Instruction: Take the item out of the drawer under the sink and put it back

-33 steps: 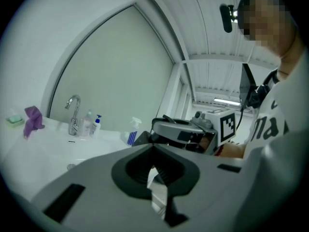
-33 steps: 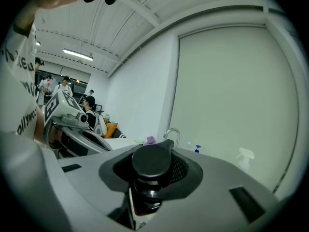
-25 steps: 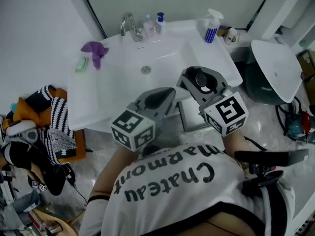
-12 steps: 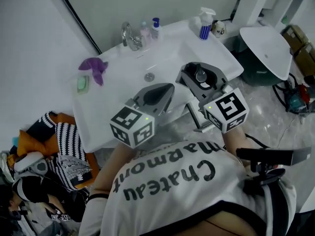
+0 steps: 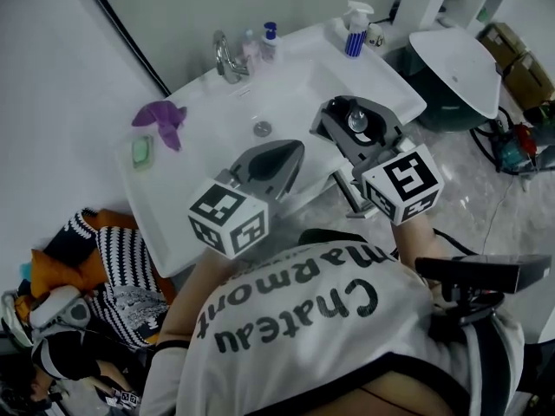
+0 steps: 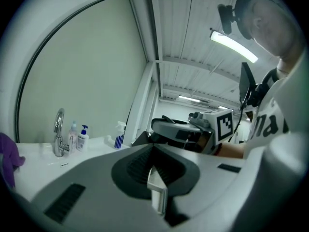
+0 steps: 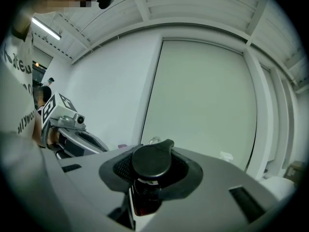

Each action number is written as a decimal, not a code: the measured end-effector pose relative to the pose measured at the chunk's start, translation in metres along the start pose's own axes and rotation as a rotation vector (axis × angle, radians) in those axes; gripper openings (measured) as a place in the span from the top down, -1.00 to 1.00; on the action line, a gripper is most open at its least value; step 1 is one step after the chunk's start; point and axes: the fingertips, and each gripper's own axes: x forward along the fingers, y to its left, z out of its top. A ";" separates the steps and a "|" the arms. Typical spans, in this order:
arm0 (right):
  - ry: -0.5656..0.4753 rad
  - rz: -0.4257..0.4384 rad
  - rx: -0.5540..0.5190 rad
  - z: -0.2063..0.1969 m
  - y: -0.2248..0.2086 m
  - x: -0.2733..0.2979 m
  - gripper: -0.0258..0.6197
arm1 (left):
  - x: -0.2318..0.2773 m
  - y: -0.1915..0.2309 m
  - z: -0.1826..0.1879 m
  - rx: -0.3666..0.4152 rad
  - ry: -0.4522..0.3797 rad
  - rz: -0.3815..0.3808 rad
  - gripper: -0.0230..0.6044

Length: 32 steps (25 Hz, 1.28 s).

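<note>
Small dark bottle w/ round black cap (image 7: 150,164) sits btwn the jaws of the right gripper (image 5: 349,121). The pads press on its sides just under the cap, so it is gripped and held up in the air in front of the person, over the front right part of the white sink basin (image 5: 208,176). In the head view the cap shows as a dark round disc in the gripper's mouth. The gripper points approx. level, toward the wall behind the sink.

Left gripper (image 5: 276,158) is just beside it on the left, also over the basin's front edge. Its jaws are together w/ nothing btwn them; in the left gripper view the pale pad edges meet in the middle.

On the basin:
- chrome tap (image 5: 225,57) at the back
- small pump bottle w/ blue top (image 5: 268,40) near the tap
- white spray bottle w/ blue striped body (image 5: 353,29) at the back right corner
- purple cloth (image 5: 160,118) and green soap bar (image 5: 141,152) on the left ledge

Black-and-white striped fabric (image 5: 121,254) is piled on the floor left of the sink. The person's white shirt w/ black lettering (image 5: 329,336) fills the bottom of the head view.
</note>
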 end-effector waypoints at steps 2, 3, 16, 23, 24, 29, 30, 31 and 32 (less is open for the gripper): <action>0.009 -0.008 0.001 0.000 0.002 0.002 0.55 | -0.002 0.005 -0.001 -0.010 -0.001 0.002 0.90; 0.014 -0.009 0.001 0.000 0.003 0.003 0.55 | -0.002 0.006 -0.001 -0.014 -0.001 0.004 0.90; 0.013 0.003 -0.006 0.000 -0.031 0.054 0.55 | 0.014 0.061 0.015 -0.041 -0.031 0.067 0.90; -0.014 0.025 0.015 0.002 -0.073 0.096 0.55 | 0.049 0.098 0.033 -0.009 -0.024 0.093 0.90; -0.018 0.026 0.019 0.002 -0.081 0.101 0.55 | 0.054 0.102 0.034 -0.003 -0.021 0.097 0.90; -0.028 0.023 0.044 -0.008 -0.114 0.127 0.55 | 0.072 0.126 0.029 -0.002 0.009 0.132 0.90; -0.026 0.023 0.048 -0.011 -0.120 0.134 0.55 | 0.076 0.133 0.028 -0.009 0.015 0.139 0.90; -0.023 0.024 0.052 -0.014 -0.126 0.141 0.55 | 0.079 0.141 0.026 -0.018 0.021 0.148 0.90; -0.019 0.027 0.055 -0.018 -0.132 0.149 0.55 | 0.083 0.148 0.024 -0.029 0.027 0.158 0.90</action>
